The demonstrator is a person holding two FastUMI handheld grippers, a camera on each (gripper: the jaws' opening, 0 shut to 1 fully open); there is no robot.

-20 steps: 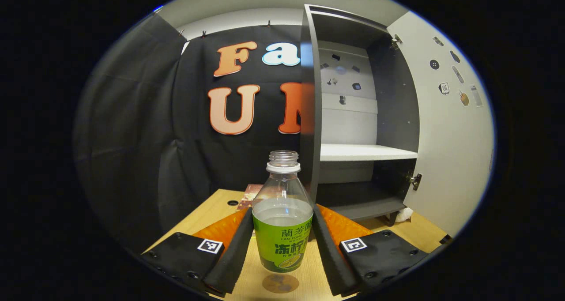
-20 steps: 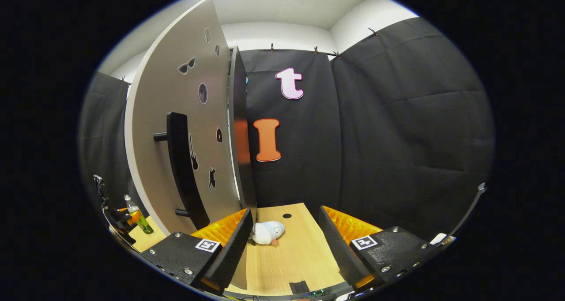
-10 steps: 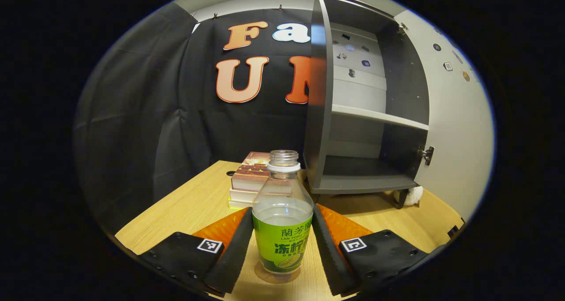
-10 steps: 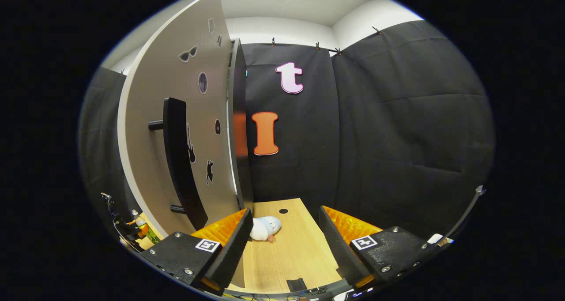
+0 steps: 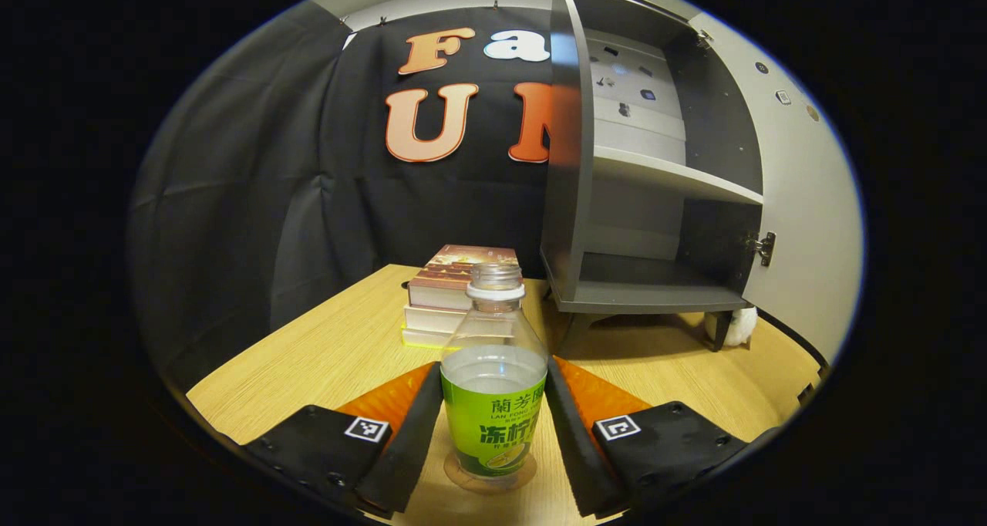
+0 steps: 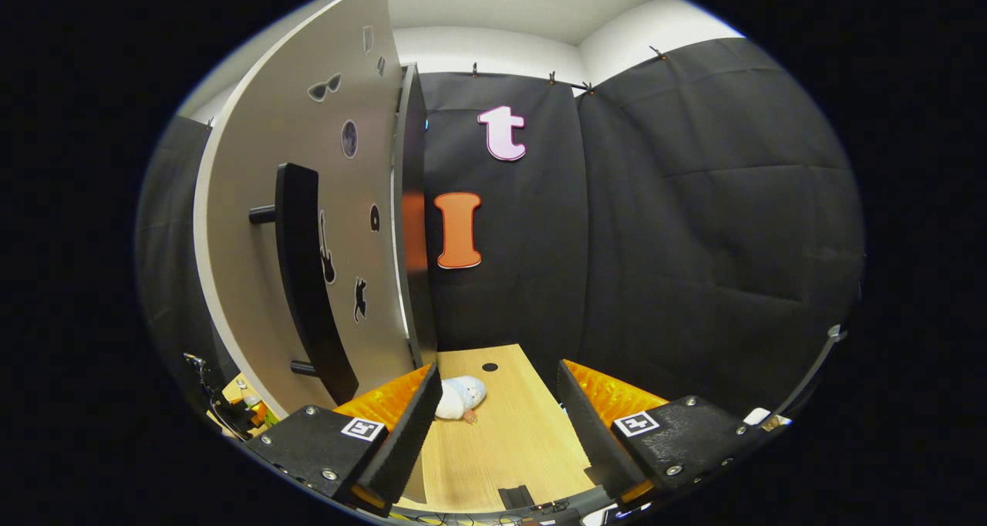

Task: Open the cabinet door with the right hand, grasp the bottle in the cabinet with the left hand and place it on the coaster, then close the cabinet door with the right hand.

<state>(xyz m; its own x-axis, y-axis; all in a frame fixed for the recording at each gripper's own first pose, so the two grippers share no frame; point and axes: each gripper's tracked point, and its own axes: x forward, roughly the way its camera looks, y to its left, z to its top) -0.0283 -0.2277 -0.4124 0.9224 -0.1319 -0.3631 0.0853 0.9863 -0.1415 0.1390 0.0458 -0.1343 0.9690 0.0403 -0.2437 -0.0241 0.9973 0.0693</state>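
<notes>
Bottle [image 5: 493, 379] lowered since 1s ago, now on coaster [image 5: 490, 480], w/ left claw [image 5: 493, 426] pinching it for release; right claw [image 6: 497, 433] spread nr door [image 6: 308, 225], to shut.

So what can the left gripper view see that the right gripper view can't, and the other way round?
The left gripper view looks into the open cabinet with its bare shelves, and has a stack of books and the bottle standing on the coaster between the left gripper fingers. The right gripper view gives the door's outer face with its long handle, and the right gripper open over nothing. Both share the wooden table and a small white plush toy beside the cabinet.
</notes>
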